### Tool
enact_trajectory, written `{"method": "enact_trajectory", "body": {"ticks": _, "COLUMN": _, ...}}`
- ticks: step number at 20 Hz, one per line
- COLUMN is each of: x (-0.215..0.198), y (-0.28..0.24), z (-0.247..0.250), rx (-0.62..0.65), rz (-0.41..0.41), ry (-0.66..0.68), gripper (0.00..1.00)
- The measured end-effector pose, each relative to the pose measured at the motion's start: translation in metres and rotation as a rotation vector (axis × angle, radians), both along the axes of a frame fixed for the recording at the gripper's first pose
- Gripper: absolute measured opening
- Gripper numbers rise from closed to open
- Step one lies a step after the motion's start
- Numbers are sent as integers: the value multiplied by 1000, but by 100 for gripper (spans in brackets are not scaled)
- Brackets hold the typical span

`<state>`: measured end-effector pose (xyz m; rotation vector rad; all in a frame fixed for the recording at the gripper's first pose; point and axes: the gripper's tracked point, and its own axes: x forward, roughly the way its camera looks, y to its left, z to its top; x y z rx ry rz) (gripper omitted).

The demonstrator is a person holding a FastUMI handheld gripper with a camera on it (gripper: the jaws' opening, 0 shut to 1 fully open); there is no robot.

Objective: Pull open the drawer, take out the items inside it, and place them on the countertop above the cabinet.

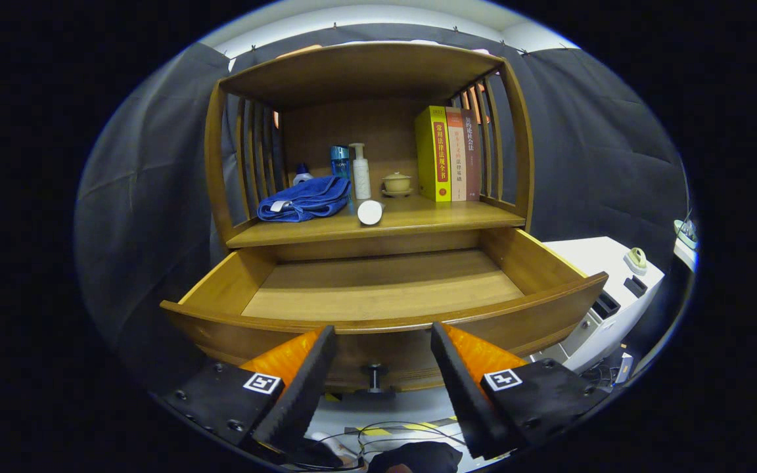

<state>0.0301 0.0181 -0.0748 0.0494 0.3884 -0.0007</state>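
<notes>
Cabinet [211,164]: wooden, slatted sides, flat top board, open shelf space above one drawer.
Drawer [378,289]: pulled fully out toward the gripper, curved front panel, bare wooden floor inside with no items visible on it.
Countertop [418,220]: the shelf board directly above the drawer, carrying all the small things listed below.
White unit [598,276]: stands beside the cabinet's right side, below the level of the drawer rim, dark slots on its face.
Gripper [383,341]: jaws released and wide apart, holding nothing, tips just in front of the drawer's front panel.
Drawer knob [374,378]: dark, at the middle of the front panel, low between the two jaws, touched by neither.
Books [447,154]: three upright, at the countertop's right rear corner, against the right slats; yellow one on the left of the row.
Blue towel [303,198]: bunched, at the countertop's left front, near the left slats.
Pump bottle [360,172]: white, upright, mid-rear of the countertop.
Blue bottle [340,163]: upright, just left of the pump bottle, behind the towel.
Small capped bottle [301,175]: mostly hidden behind the towel, left rear.
White cylinder [370,212]: lying on its side at the countertop's front edge, round end facing outward, right of the towel.
Lidded cup [397,183]: pale, on a saucer, between the pump bottle and the books.
</notes>
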Motion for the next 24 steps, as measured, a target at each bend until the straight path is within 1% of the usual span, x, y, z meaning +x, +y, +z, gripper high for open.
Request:
{"method": "enact_trajectory", "body": {"ticks": 9, "x": 44, "y": -4, "z": 6, "rx": -3, "rz": 18, "ry": -45, "gripper": 97}}
{"method": "enact_trajectory", "body": {"ticks": 11, "x": 57, "y": -4, "z": 12, "rx": -32, "rz": 27, "ry": -67, "gripper": 97}}
{"method": "enact_trajectory", "body": {"ticks": 12, "x": 60, "y": -3, "z": 10, "rx": -43, "rz": 32, "ry": -49, "gripper": 97}}
{"method": "enact_trajectory", "body": {"ticks": 13, "x": 71, "y": -4, "z": 12, "rx": -38, "rz": 27, "ry": -70, "gripper": 96}}
{"method": "enact_trajectory", "body": {"ticks": 14, "x": 76, "y": -3, "z": 9, "rx": -31, "rz": 27, "ry": -58, "gripper": 98}}
{"method": "enact_trajectory", "body": {"ticks": 24, "x": 150, "y": -3, "z": 10, "rx": -42, "rz": 26, "ry": -96, "gripper": 99}}
